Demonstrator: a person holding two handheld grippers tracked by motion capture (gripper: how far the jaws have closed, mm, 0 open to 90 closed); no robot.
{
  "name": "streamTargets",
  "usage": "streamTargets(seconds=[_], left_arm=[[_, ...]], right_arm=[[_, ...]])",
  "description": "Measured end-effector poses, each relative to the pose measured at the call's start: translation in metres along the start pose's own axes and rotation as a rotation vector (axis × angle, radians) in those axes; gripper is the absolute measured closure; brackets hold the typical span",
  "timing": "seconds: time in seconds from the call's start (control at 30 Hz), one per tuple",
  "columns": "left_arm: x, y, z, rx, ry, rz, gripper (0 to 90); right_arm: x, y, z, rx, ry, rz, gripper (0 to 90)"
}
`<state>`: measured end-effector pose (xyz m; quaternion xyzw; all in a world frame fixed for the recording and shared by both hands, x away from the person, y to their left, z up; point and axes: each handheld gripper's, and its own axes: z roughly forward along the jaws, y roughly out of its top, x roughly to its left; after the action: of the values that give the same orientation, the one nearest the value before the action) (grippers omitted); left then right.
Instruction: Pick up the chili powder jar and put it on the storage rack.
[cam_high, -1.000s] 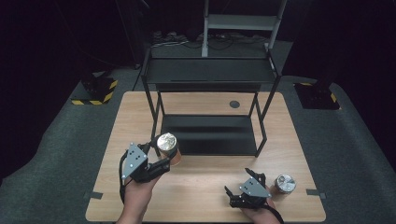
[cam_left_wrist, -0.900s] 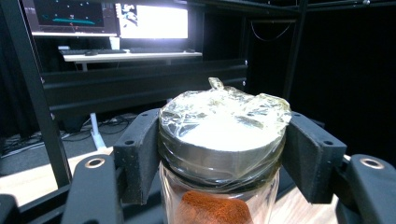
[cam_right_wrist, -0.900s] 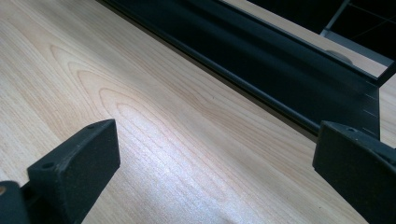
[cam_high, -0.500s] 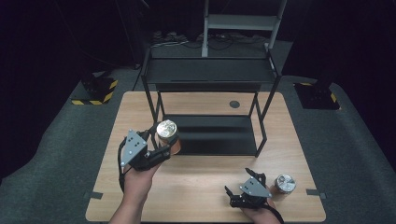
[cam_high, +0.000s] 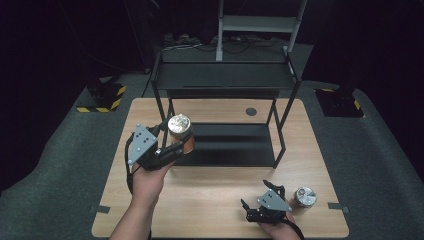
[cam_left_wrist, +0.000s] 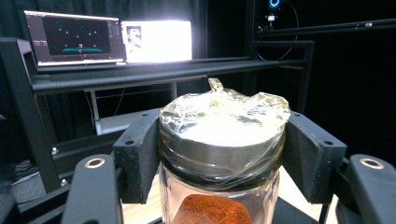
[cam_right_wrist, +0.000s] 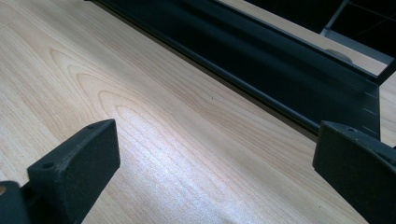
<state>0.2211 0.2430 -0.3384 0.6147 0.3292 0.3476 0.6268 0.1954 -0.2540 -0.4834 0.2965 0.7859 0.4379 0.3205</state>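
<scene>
The left tongs (cam_high: 172, 145) are clamped on the foil-wrapped lid of a glass jar (cam_high: 181, 132) of reddish-brown powder, pads (cam_left_wrist: 137, 154) pressing both sides so it hangs upright. They hold it in the air at the front left post of the black rack (cam_high: 225, 80), probably bound for one of its shelves. The right tongs (cam_high: 255, 212) rest low on the worktop (cam_high: 220, 190) in front of the rack, jaws apart around nothing. Just beside them stands a second jar (cam_high: 303, 196), likely next. The worktop is pale wood on grey carpet; behind the rack the room is dark, with lit screens (cam_left_wrist: 112, 35).
</scene>
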Motion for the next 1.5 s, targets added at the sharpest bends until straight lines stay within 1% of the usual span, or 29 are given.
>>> streamTargets(seconds=[0.23,0.3,0.43,0.53,0.73,0.8,1.0,1.03,1.17,1.23,1.37,1.5], left_arm=[[0.001,0.013,0.010,-0.025,0.003,0.002,34.3],[0.001,0.014,0.011,-0.027,0.003,0.003,34.4],[0.001,0.023,0.017,-0.038,0.006,0.015,34.3],[0.002,0.027,0.020,-0.043,0.009,0.016,34.3],[0.005,0.036,0.027,-0.063,0.014,0.004,34.4],[0.007,0.042,0.031,-0.070,0.020,0.004,34.4],[0.007,0.051,0.038,-0.078,0.029,0.011,34.4],[0.006,0.055,0.042,-0.077,0.032,0.020,34.4],[0.005,0.061,0.049,-0.081,0.036,0.027,34.3],[0.005,0.063,0.053,-0.085,0.034,0.015,34.3],[0.003,0.066,0.058,-0.086,0.038,0.015,34.3],[0.002,0.071,0.067,-0.087,0.047,0.019,34.4]], right_arm=[[-0.001,0.000,0.000,0.001,0.003,0.010,0.0],[-0.001,0.000,0.000,0.000,0.003,0.011,0.0],[-0.001,0.000,0.000,0.000,0.004,0.012,0.0],[-0.002,0.000,0.000,-0.001,0.004,0.013,0.0],[-0.001,0.000,0.000,0.000,0.004,0.010,0.0],[-0.001,0.000,0.000,-0.001,0.003,0.010,0.0],[-0.002,0.000,0.000,-0.001,0.004,0.012,0.0],[-0.002,-0.001,0.000,-0.002,0.004,0.012,0.0],[-0.002,-0.001,-0.001,-0.003,0.004,0.013,0.0],[-0.002,-0.001,-0.001,-0.003,0.004,0.012,0.0],[-0.001,-0.001,0.000,-0.003,0.003,0.005,0.0],[-0.001,-0.001,0.000,-0.005,0.004,0.010,0.0]])
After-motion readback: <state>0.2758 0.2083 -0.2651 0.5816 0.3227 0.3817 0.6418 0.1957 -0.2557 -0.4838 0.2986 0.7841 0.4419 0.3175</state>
